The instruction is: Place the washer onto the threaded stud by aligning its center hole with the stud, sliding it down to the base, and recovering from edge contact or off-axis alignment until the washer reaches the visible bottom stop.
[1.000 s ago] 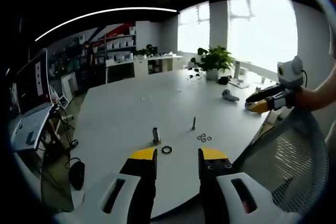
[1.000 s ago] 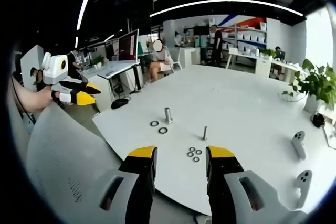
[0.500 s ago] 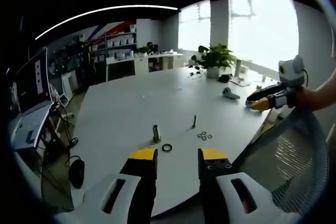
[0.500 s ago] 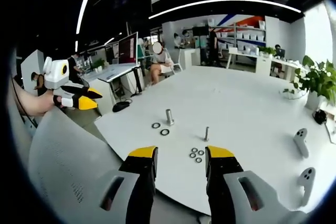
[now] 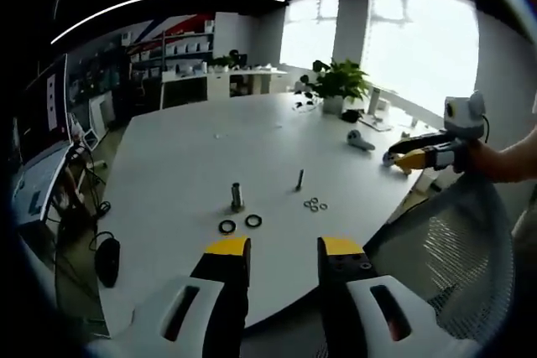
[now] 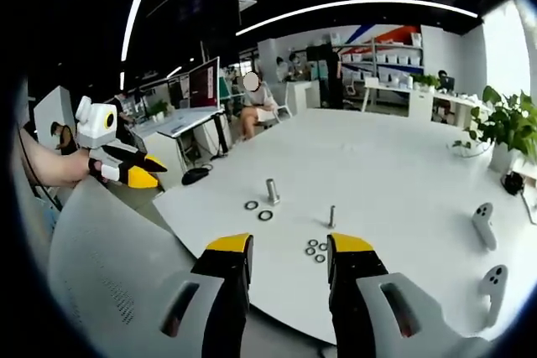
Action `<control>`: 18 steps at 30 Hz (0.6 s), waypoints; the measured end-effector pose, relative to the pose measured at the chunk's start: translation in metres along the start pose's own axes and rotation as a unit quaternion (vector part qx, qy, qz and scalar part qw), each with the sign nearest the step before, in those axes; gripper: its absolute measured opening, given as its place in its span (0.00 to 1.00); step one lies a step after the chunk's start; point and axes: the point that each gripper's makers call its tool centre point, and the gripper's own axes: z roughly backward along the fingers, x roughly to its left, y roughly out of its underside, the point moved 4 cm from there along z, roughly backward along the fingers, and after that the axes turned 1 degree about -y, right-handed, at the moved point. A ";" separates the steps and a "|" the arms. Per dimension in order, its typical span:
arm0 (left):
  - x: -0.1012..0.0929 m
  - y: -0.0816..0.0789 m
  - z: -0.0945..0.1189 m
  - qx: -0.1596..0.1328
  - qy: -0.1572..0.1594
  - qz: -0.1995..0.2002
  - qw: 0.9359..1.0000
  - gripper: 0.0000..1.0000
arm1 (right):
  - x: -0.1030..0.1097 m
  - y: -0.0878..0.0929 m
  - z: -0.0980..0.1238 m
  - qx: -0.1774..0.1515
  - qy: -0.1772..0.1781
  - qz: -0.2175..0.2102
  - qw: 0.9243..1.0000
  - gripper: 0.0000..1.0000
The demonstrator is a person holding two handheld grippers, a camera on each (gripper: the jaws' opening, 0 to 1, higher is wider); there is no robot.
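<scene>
Right gripper view, washers (image 6: 315,250) just beyond open tool (image 6: 289,253)

Left gripper (image 5: 284,251) jaws apart above white table (image 5: 185,157) — stud (image 5: 299,179), washers (image 5: 315,204), two black rings (image 5: 240,224) beyond

Left gripper view now takes in a second dark ring (image 5: 226,226) beside the first (image 5: 253,220) on the surface (image 5: 185,165); camera shift, parts unmoved. In the right gripper view, the left hand-held gripper (image 6: 149,173) sits lower than 1.0 s ago, tips angled more downward
</scene>
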 end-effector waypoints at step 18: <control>0.019 -0.005 -0.021 0.041 -0.003 0.008 0.999 0.34 | 0.000 -0.002 0.002 -0.007 0.003 0.000 1.000 0.39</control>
